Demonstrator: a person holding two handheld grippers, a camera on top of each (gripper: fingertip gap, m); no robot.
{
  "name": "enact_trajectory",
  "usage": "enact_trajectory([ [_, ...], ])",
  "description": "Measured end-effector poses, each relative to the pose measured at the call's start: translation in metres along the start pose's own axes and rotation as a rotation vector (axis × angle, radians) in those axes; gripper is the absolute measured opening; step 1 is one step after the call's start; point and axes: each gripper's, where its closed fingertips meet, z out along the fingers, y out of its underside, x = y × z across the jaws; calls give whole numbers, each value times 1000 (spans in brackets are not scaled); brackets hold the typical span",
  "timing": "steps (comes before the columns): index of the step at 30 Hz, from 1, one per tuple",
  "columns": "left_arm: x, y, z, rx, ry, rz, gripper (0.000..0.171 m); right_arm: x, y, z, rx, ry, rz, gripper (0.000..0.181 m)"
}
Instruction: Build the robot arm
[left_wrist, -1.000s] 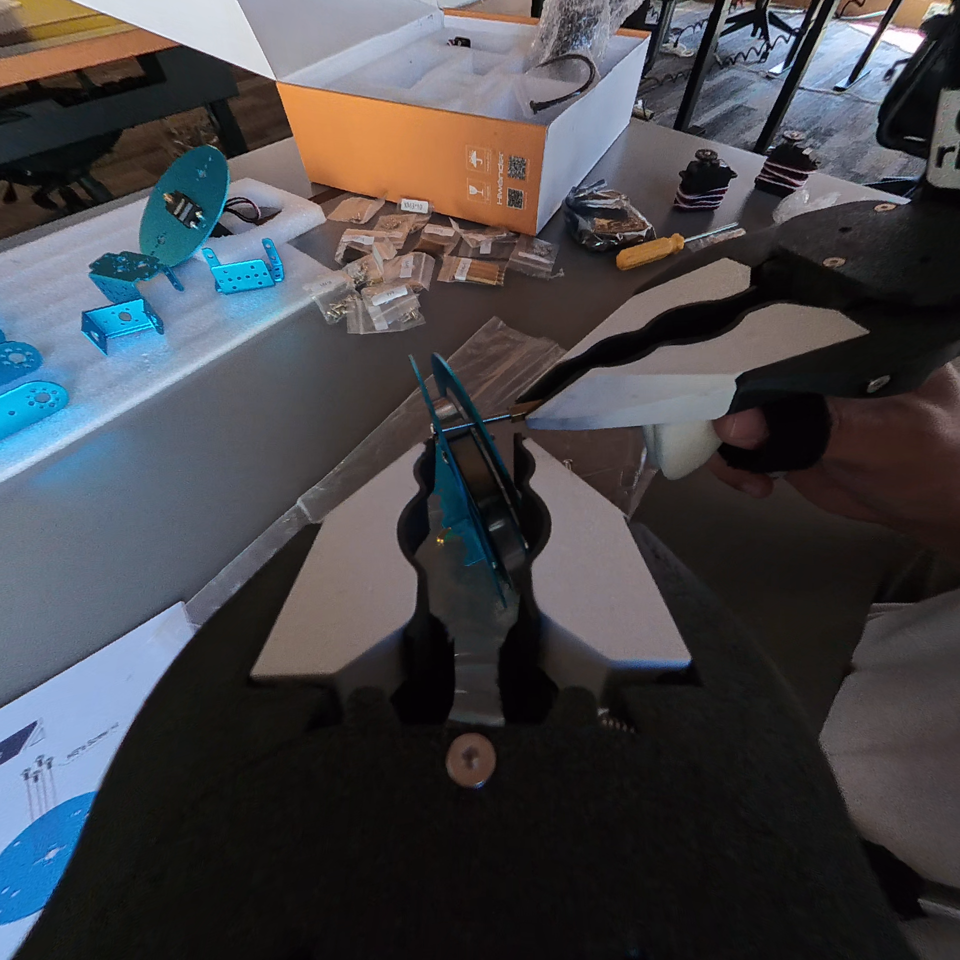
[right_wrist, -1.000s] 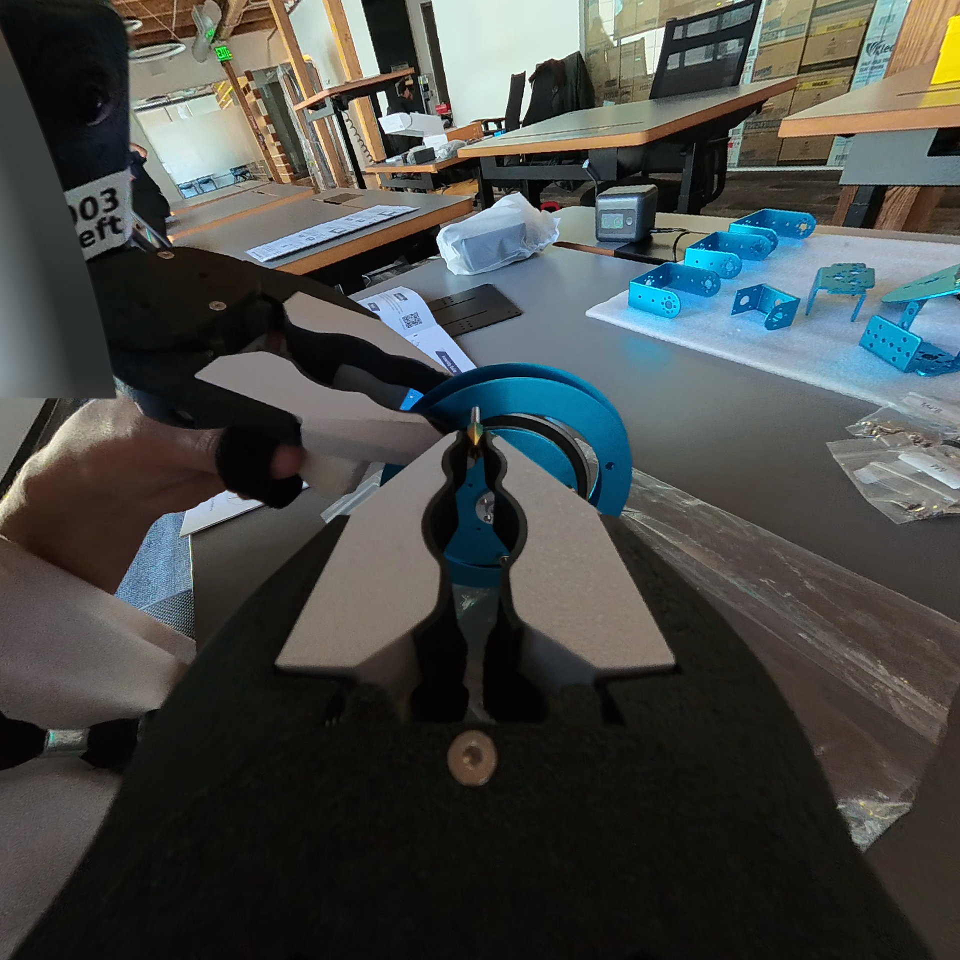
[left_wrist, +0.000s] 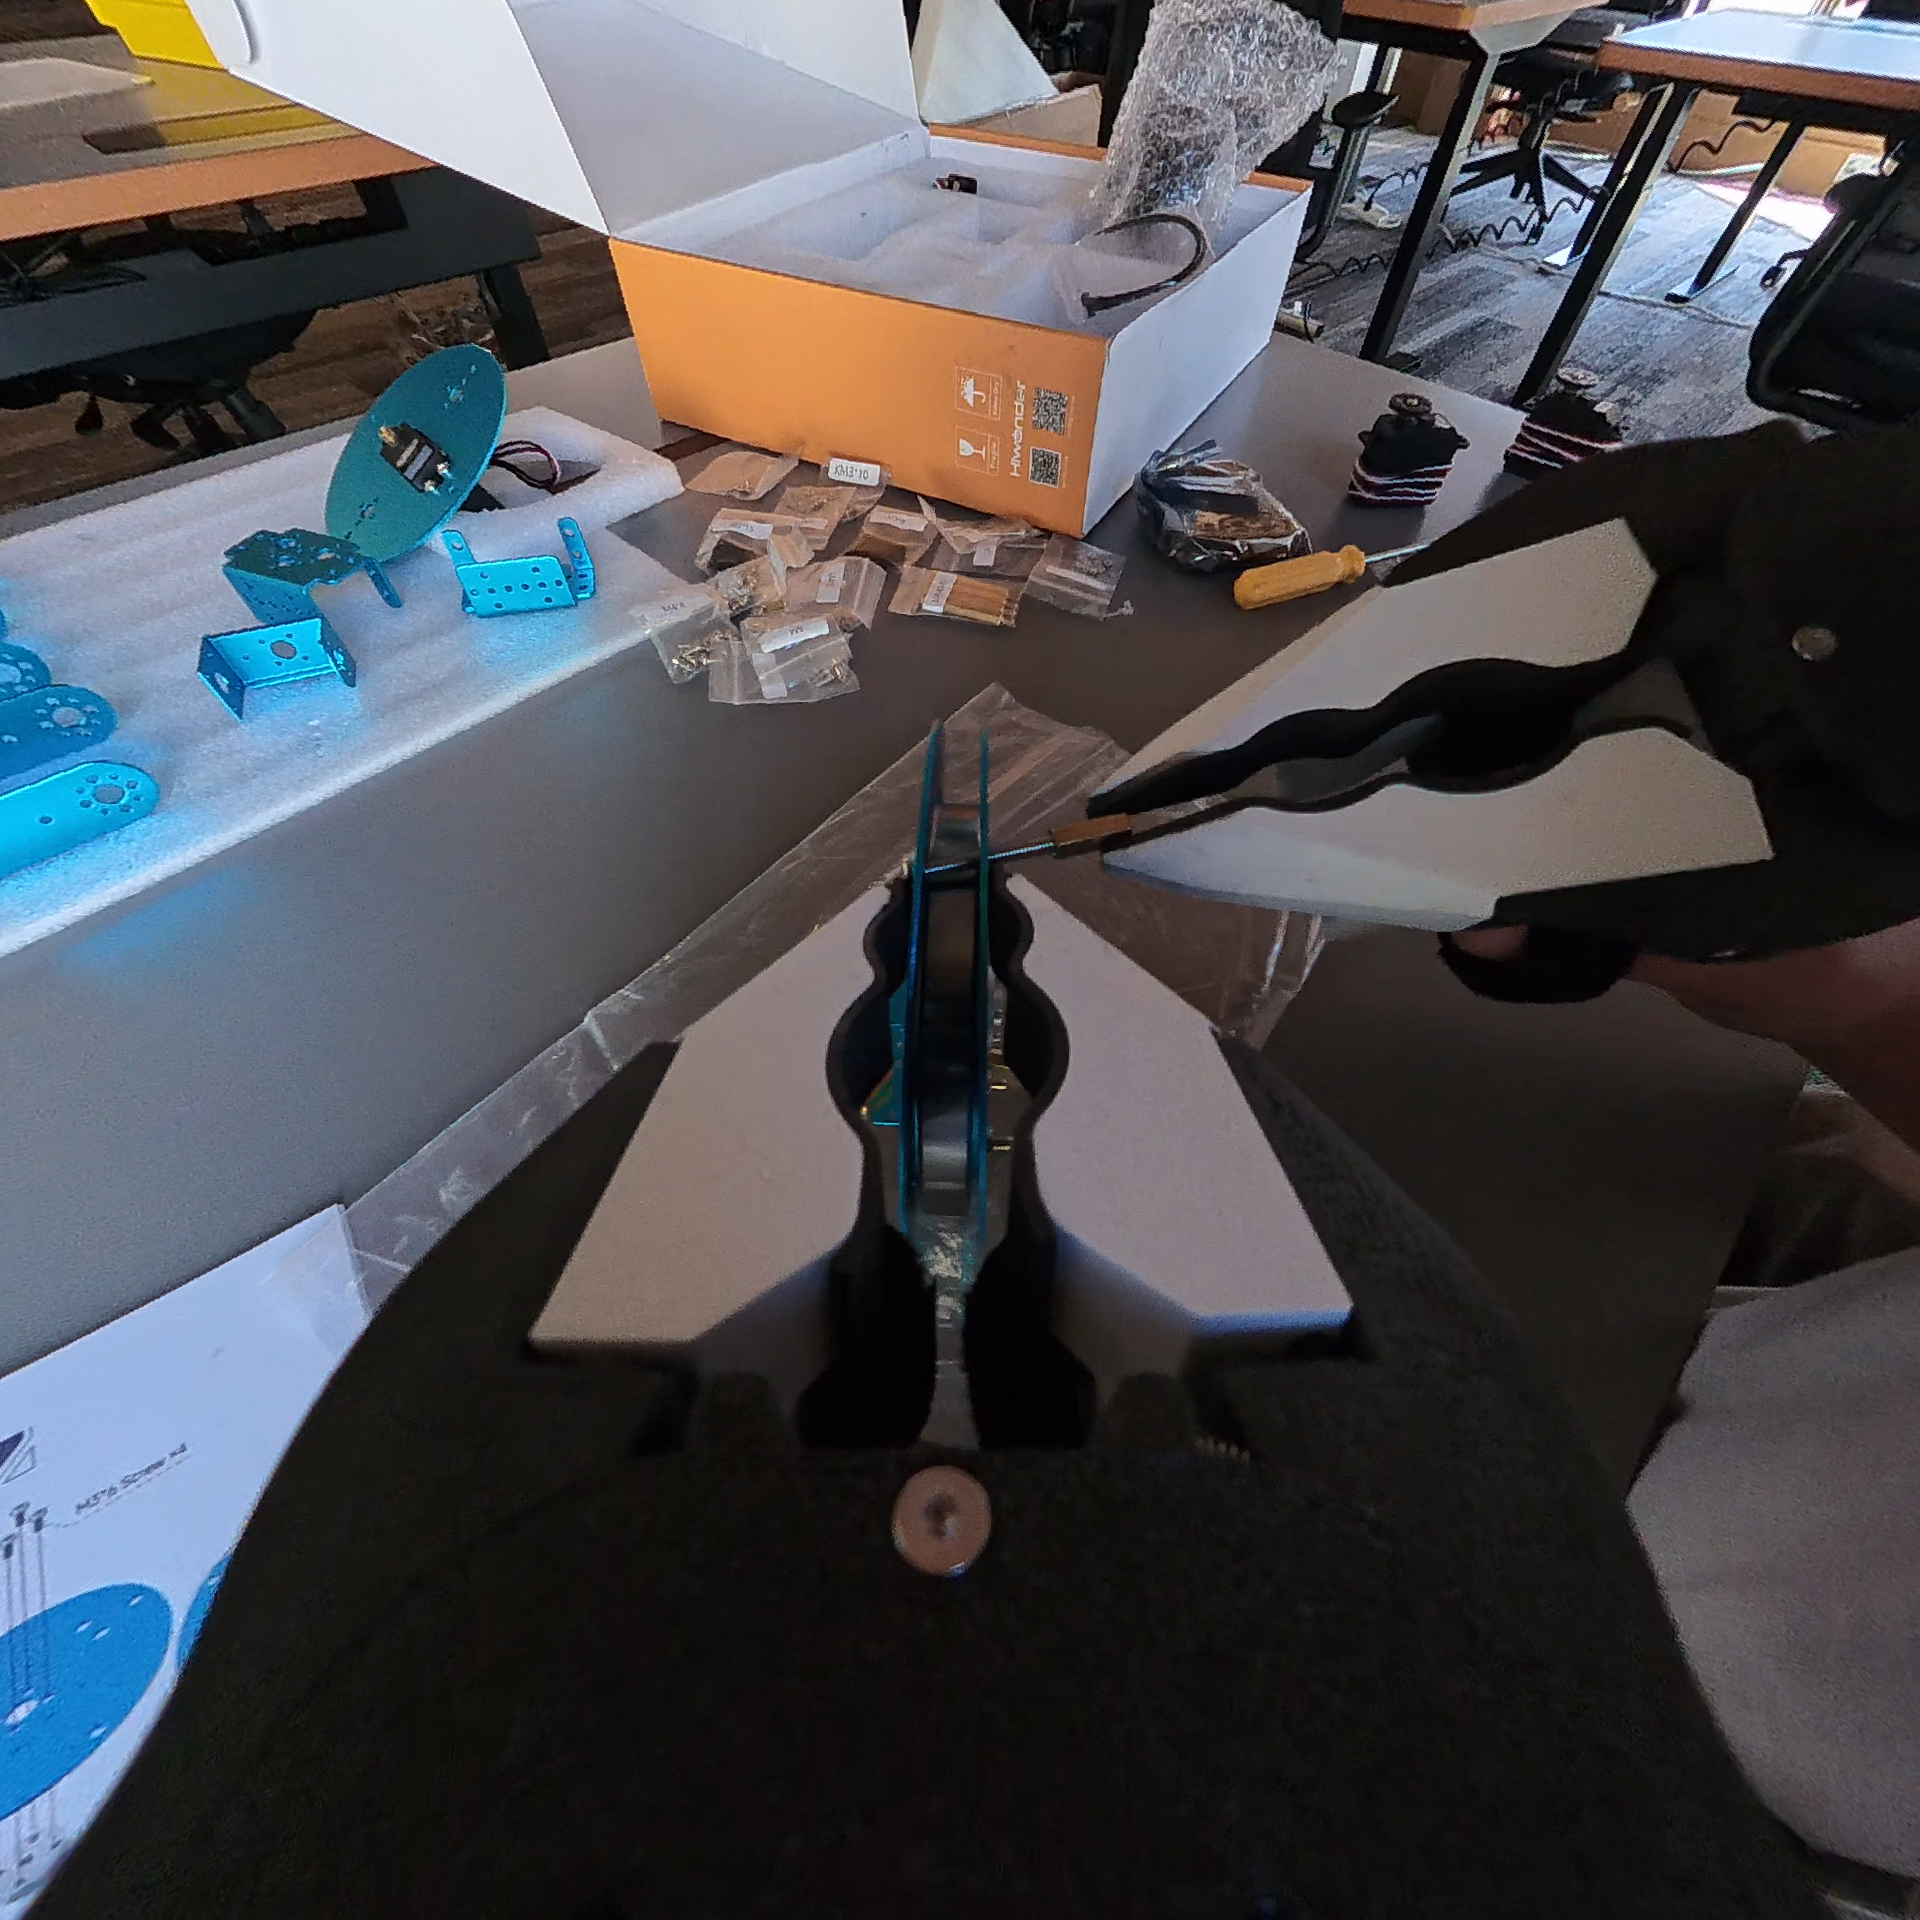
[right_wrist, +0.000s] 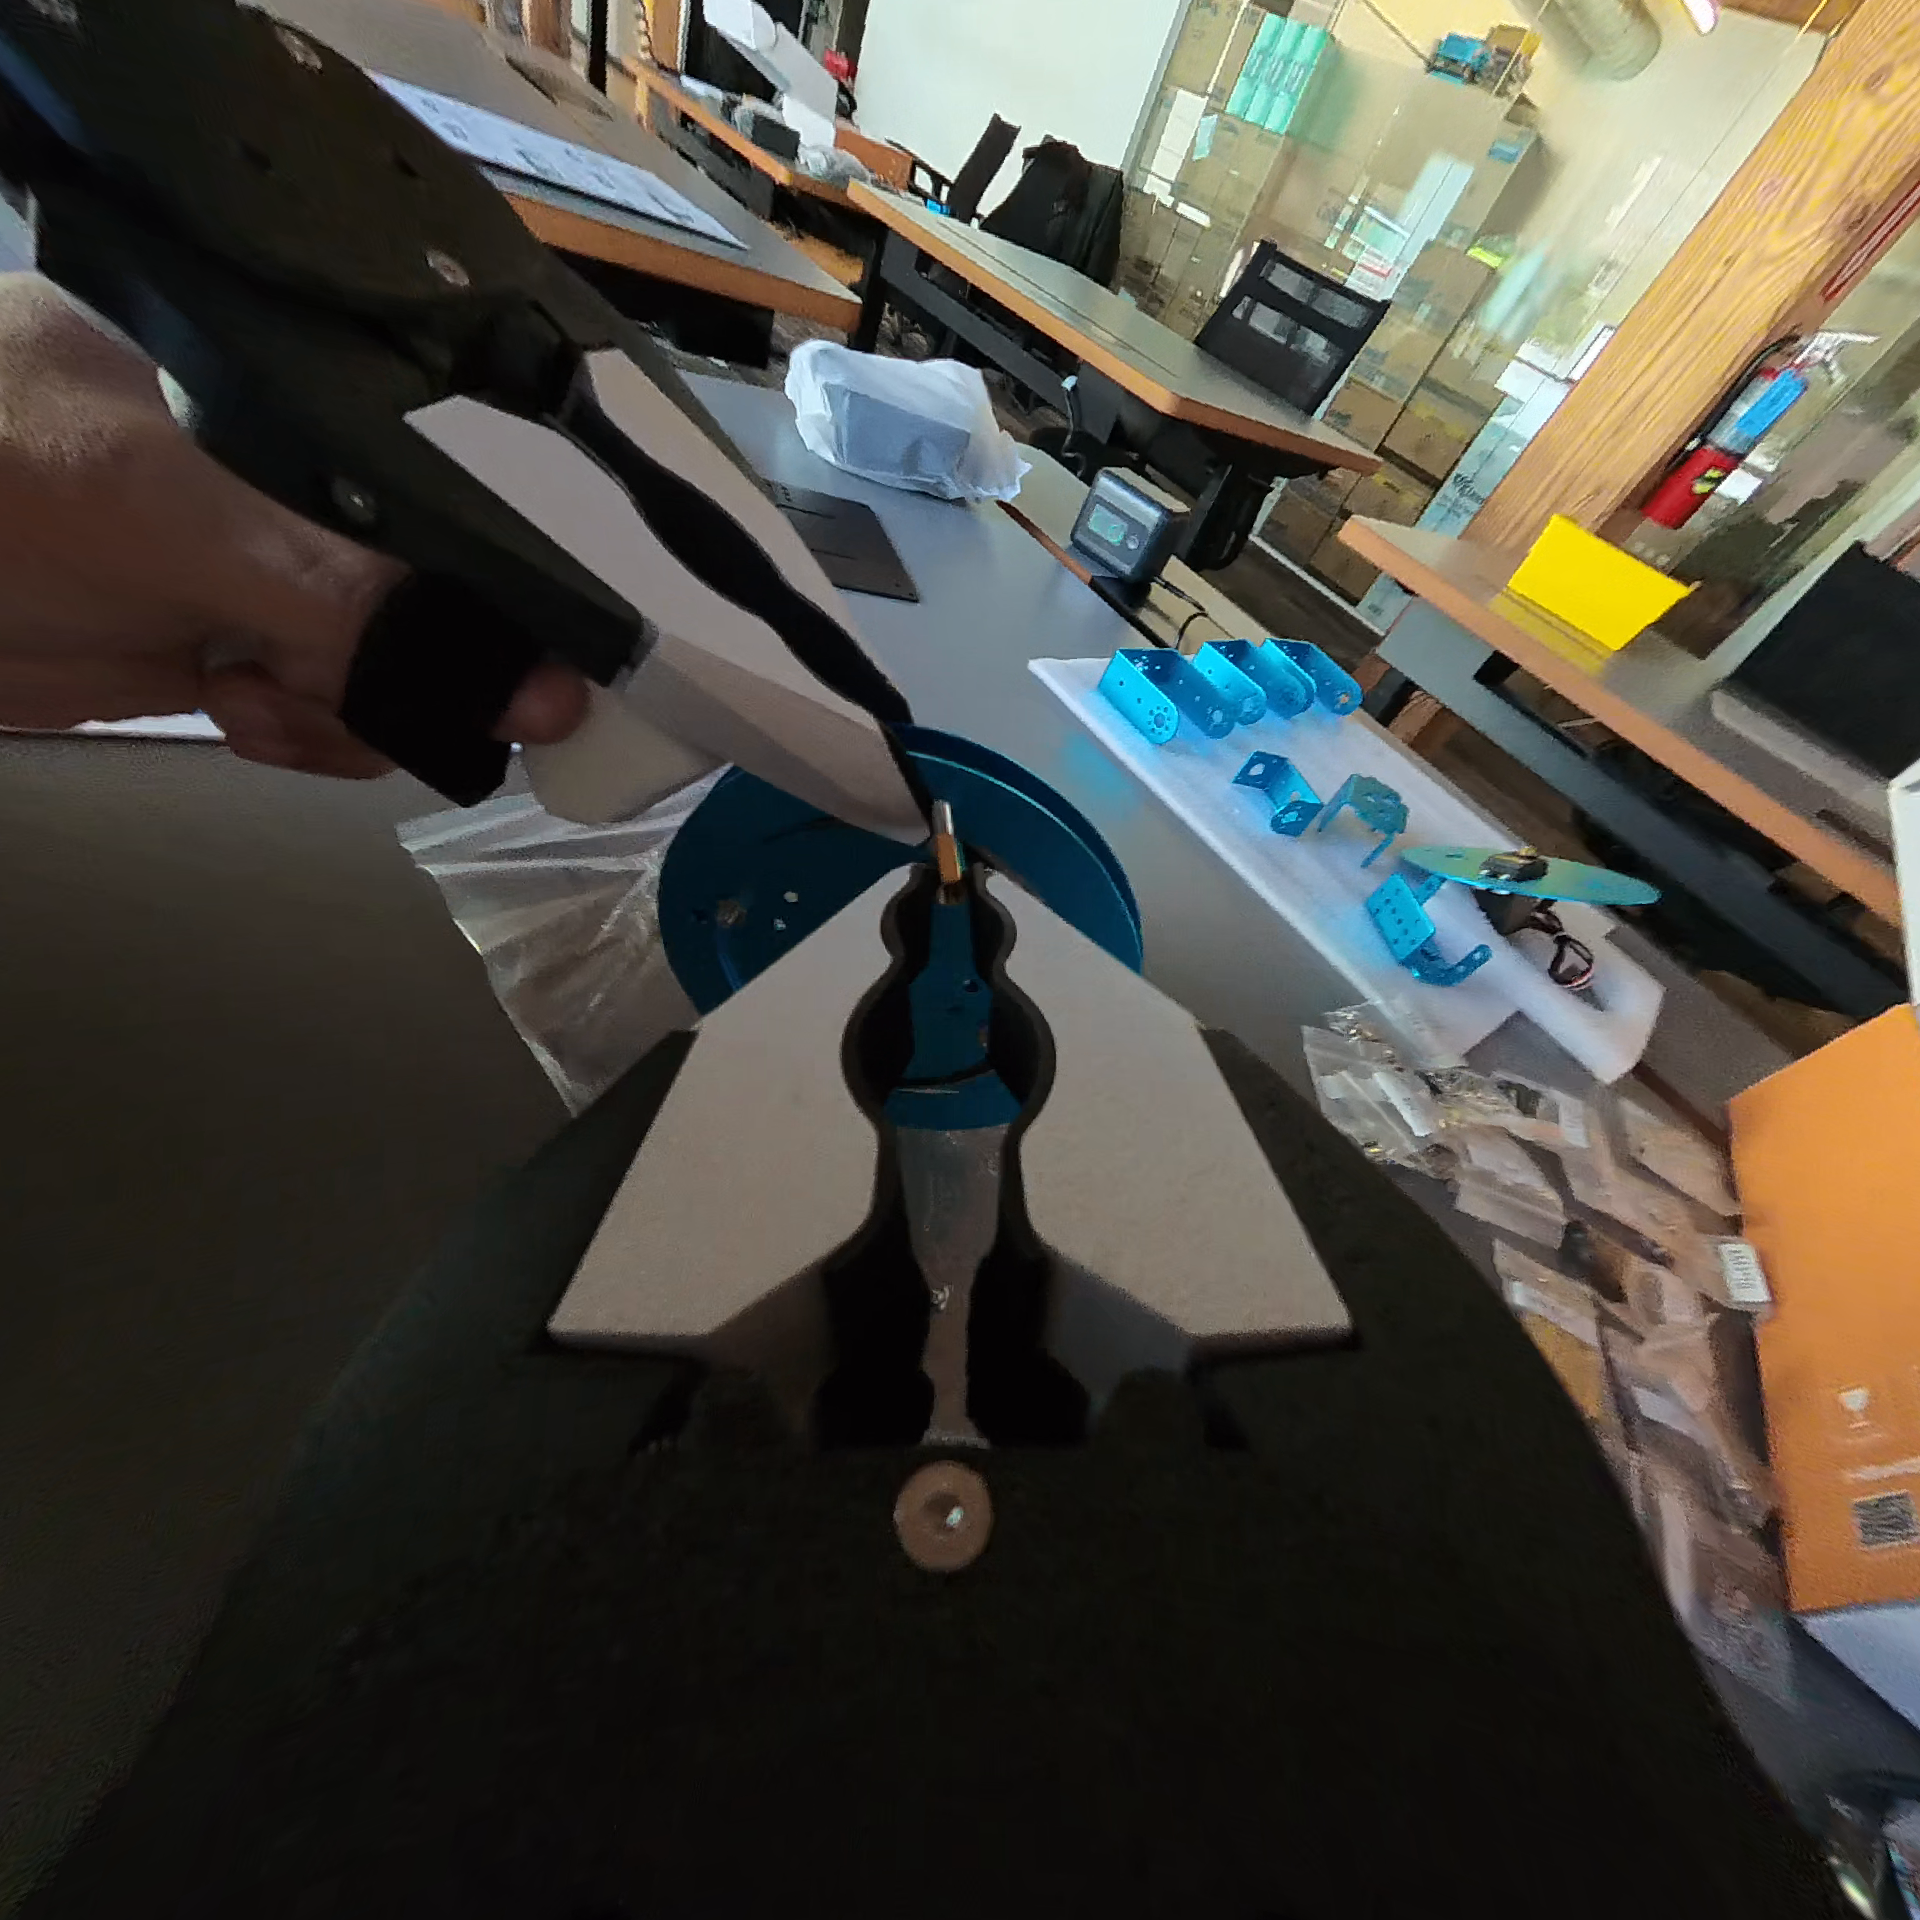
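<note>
- Above the clear plastic sheet (left_wrist: 727, 966) on the grey table (left_wrist: 312, 935): blue double-disc assembly (left_wrist: 948, 935), two round plates edge-on with a bearing between them, clenched in the left hand-held gripper (left_wrist: 951, 883).
- Right hand-held gripper (left_wrist: 1101, 836): closed on a small brass standoff (left_wrist: 1089, 831); its thin threaded end meets the disc rim just beside the left gripper's tips.
- Right wrist view: right hand-held gripper (right_wrist: 951, 883), standoff (right_wrist: 945, 847) upright at its tips, disc assembly (right_wrist: 1029, 831) directly behind.
- Handling note (judgement): keep the standoff square to the plate and the discs steady; a tilted thread would likely bind.
- Beyond the disc assembly: orange and white box (left_wrist: 883, 353), small hardware bags (left_wrist: 831, 592), yellow-handled screwdriver (left_wrist: 1299, 575).
- Left of the disc assembly: white foam sheet (left_wrist: 156, 748) bearing blue brackets (left_wrist: 275, 665).
</note>
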Motion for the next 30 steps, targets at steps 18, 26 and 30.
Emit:
enact_trajectory([
  [18, -3, 1, 0, 22, 15, -32, 13, -8, -3, 4, 30, -293, 694, 16],
  [26, -4, 1, 1, -1, 28, -35, 13, -1, 0, 13, -90, 4, -464, 24],
  [30, -4, 2, 0, -7, 34, -43, 13, -1, 1, 19, -95, -11, -561, 7],
])
